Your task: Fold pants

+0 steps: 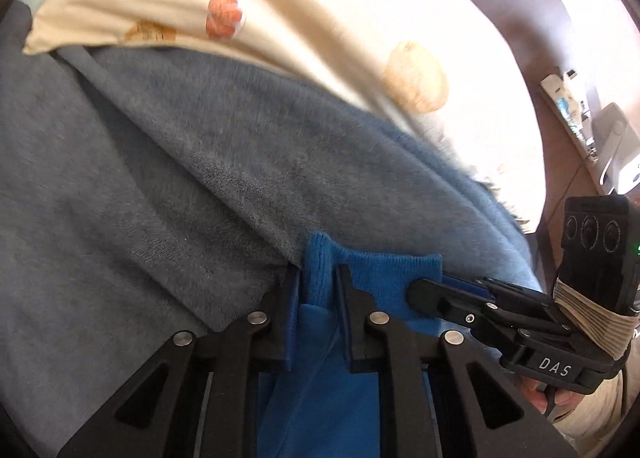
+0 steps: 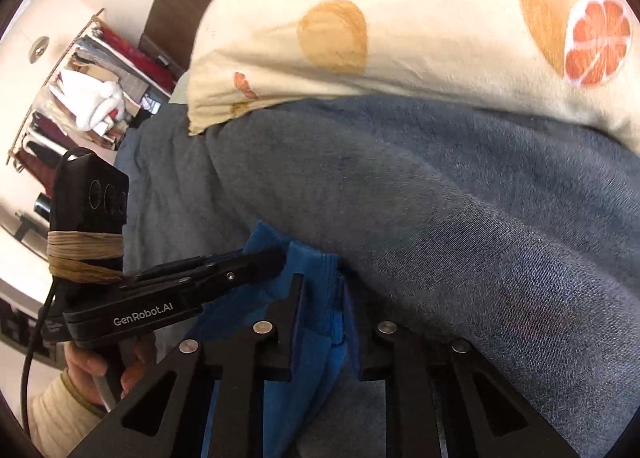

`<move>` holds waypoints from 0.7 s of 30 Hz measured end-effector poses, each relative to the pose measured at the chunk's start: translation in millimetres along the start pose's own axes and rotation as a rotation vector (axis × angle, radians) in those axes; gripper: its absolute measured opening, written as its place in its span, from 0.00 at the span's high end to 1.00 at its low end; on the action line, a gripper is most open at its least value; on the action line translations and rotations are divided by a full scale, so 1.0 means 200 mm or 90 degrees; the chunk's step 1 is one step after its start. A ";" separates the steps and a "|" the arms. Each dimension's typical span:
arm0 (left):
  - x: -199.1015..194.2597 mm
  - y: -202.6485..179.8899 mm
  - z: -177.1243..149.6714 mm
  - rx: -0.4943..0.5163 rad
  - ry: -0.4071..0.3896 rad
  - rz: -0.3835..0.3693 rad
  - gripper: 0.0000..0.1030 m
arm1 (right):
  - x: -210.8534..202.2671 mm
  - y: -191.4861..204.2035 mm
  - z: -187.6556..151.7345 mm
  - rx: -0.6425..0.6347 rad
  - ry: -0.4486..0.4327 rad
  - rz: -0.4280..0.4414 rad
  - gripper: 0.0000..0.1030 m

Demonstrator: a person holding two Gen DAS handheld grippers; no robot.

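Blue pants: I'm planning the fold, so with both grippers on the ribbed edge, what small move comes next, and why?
Probably lift both together. The left gripper and right gripper each pinch the blue pants at the ribbed edge, side by side, over the grey blanket.

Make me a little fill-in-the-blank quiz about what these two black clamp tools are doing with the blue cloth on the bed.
1. Both black two-finger grippers, the left gripper and the right gripper, are shut on the ribbed edge of the bright ____ knit pants.
2. The pants lie on a ____ fleece blanket.
3. The cream pillow beyond the blanket is printed with slices of ____.
4. The right gripper carries the lettering ____ on its black body.

Missing words: blue; grey; citrus fruit; DAS
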State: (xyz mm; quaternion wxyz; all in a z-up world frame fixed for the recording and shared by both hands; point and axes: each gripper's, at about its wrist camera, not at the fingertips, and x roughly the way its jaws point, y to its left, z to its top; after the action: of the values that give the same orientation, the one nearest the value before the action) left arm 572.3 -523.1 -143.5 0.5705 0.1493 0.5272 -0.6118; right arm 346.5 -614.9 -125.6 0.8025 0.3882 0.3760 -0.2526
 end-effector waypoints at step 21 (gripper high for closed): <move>-0.77 -0.13 -0.47 0.027 -0.113 0.051 0.86 | -0.49 0.66 -0.30 -0.250 -0.062 0.035 0.85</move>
State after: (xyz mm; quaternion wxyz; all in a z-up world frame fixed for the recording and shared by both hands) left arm 558.0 -368.4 -48.0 0.6360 0.1272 0.4551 -0.6101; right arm 356.9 -478.9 -14.8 0.8867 0.2214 0.3682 -0.1709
